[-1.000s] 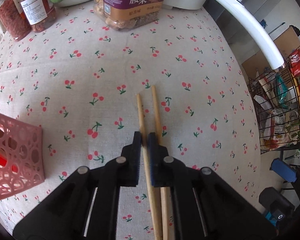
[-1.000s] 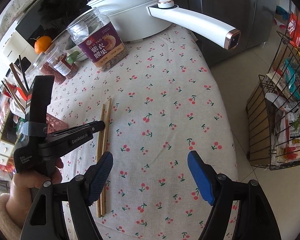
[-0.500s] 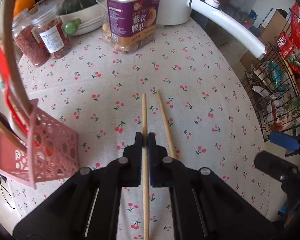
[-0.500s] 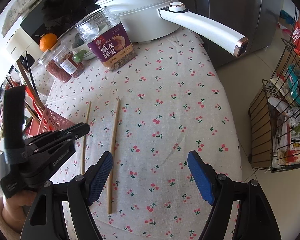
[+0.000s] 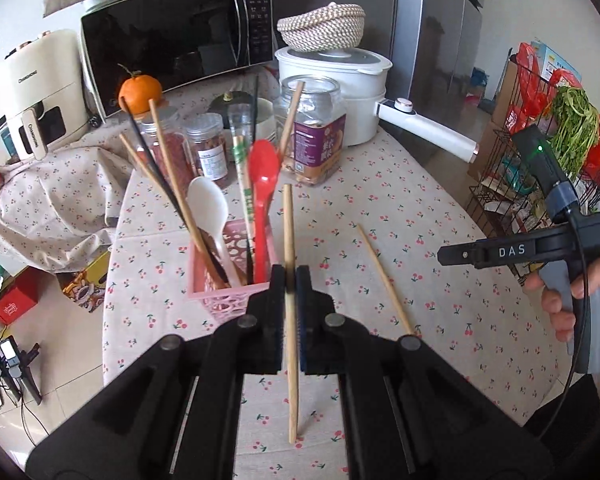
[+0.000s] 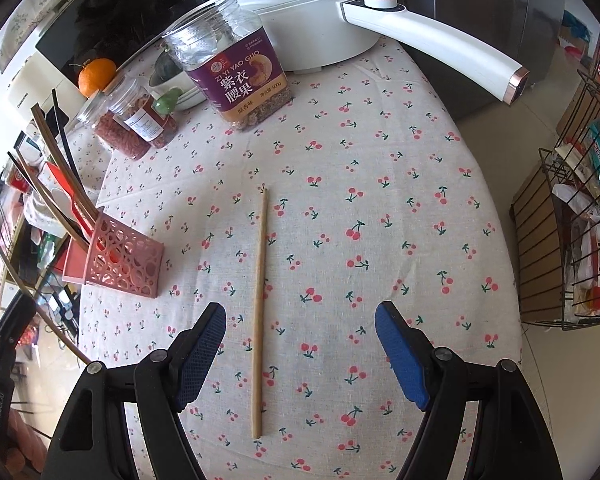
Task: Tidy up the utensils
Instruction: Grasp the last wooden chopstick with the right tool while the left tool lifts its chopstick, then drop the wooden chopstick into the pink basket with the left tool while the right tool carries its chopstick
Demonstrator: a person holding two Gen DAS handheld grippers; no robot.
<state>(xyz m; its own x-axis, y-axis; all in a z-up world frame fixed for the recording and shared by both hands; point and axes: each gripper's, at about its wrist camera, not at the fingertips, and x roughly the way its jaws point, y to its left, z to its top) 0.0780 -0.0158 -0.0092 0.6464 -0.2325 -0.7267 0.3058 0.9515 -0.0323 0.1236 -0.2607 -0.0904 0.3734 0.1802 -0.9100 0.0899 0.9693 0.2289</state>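
Pinching one wooden chopstick (image 5: 288, 240) just beside the pink holder (image 5: 236, 292) of utensils, the left claw (image 5: 287, 300) nears delivery, while the spread right claw (image 6: 300, 344) hovers over the other chopstick (image 6: 259, 312) left on the counter (image 6: 380, 200).

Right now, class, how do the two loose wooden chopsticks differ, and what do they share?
Support: the held chopstick is clamped in the left gripper, off the table; the other chopstick lies flat on the tablecloth.
Contact: the right gripper is open above the lying chopstick, not touching it.
Shared: both are plain light wood, outside the pink holder.
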